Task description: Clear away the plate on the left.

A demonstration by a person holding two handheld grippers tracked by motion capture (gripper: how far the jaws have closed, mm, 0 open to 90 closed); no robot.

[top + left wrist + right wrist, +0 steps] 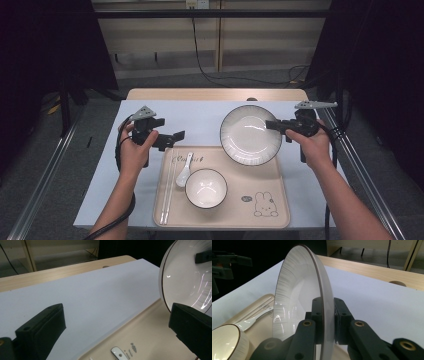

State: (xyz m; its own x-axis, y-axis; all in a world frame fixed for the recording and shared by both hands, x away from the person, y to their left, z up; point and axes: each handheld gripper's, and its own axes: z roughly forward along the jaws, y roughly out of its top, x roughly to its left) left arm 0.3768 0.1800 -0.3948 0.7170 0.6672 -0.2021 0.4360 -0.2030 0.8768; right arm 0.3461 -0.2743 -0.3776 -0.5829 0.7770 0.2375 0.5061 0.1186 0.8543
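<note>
Plate held up over the tray

The right gripper (272, 125) has its jaws clamped on the white plate (248, 135) (dark rim) near the bench's (210, 117) bare far edge; the left gripper's (177, 137) jaws are apart.

bare white mat (200, 122) left of the raised plate (247, 136); tray (277, 200) crowded with bowl (206, 188), spoon (184, 172), chopsticks (168, 187)

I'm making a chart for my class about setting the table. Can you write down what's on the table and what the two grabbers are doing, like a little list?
table cover: pale sheet over a wooden table
tray: beige tray with a bunny picture
small bowl: white bowl standing on the tray
spoon: white spoon lying left of the bowl
chopsticks: pale chopsticks along the tray's left edge
plate: big white plate, gripped at its right rim
right gripper: right gripper shut on the plate's rim
left gripper: left gripper open, holding nothing
</note>
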